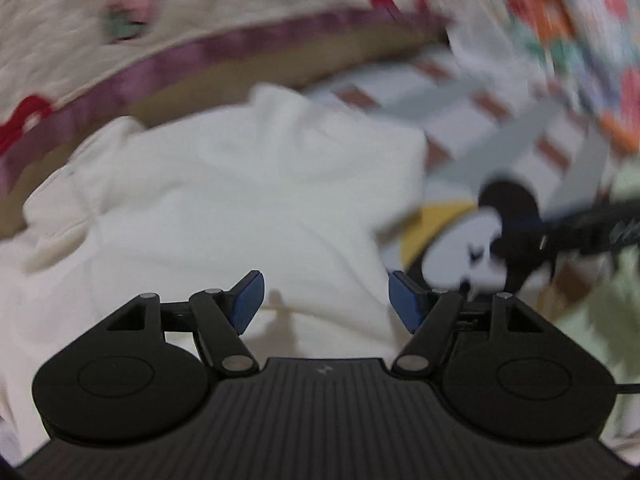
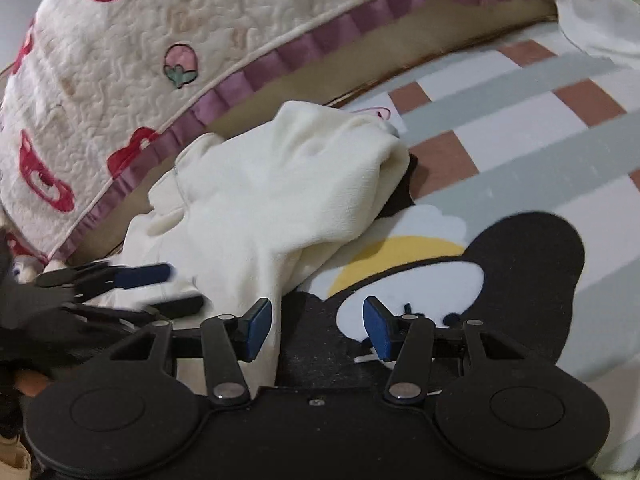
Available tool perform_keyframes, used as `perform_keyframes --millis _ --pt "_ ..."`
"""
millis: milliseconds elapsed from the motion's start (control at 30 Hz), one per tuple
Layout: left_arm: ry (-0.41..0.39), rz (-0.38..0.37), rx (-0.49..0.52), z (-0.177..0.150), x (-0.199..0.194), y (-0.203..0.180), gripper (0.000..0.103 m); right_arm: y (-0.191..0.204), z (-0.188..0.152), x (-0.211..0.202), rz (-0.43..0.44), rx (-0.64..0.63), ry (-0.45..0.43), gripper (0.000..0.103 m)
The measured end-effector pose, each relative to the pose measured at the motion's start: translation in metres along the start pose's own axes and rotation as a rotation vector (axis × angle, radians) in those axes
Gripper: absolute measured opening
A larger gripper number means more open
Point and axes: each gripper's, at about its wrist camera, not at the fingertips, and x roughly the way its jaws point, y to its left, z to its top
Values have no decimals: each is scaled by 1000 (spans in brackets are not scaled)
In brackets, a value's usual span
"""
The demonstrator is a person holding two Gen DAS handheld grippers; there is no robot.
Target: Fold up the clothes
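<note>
A cream fleece garment [image 2: 264, 200] lies bunched on a cartoon-print sheet [image 2: 520, 128], close to the quilted cover's purple edge. My right gripper [image 2: 316, 326] is open just above the garment's near edge, with nothing between its blue pads. The left wrist view is blurred. In it my left gripper [image 1: 326, 300] is open over the same cream garment [image 1: 224, 208], nothing pinched. The left gripper [image 2: 160, 286] also shows in the right wrist view at the left, smeared, its fingers apart over the garment. The right gripper's black fingers [image 1: 568, 232] cross the left wrist view at the right.
A quilted cream cover [image 2: 120, 60] with red shapes and a purple ruffle rises behind the garment. A tan mattress side [image 2: 360, 56] shows under it. A flowered cloth [image 1: 568, 20] lies at the far right. A black-gloved hand [image 2: 24, 308] is at the left edge.
</note>
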Motion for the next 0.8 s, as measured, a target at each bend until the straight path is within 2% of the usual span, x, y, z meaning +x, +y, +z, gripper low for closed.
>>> perform_keyframes --millis 67,167,233,367,500,600,700,733,800 --pt "20 18 50 5 12 -19 68 -10 -3 1 -29 23 -28 56" --pt "39 21 -3 8 21 -25 68 -26 -7 4 -97 48 -17 56" --pt "38 27 -57 6 25 -25 68 -22 -13 -3 -171 -46 -17 56" --pt "20 74 -133 -8 28 -23 68 -27 -17 -16 -254 -137 -30 56" --pt "1 104 -200 -16 25 -15 68 -41 -14 -25 -250 -70 -50 56" --pt "13 131 -213 -5 24 -14 68 -31 -14 -26 -231 -102 -56 56" --pt "-18 139 -233 14 23 -18 68 -16 -17 -19 -224 -143 -54 56" --pt "-36 125 -248 20 23 -20 69 -12 -18 -17 -221 -149 -52 56" --pt "-80 76 -253 26 27 -28 81 -7 -22 -11 -213 -154 -40 56"
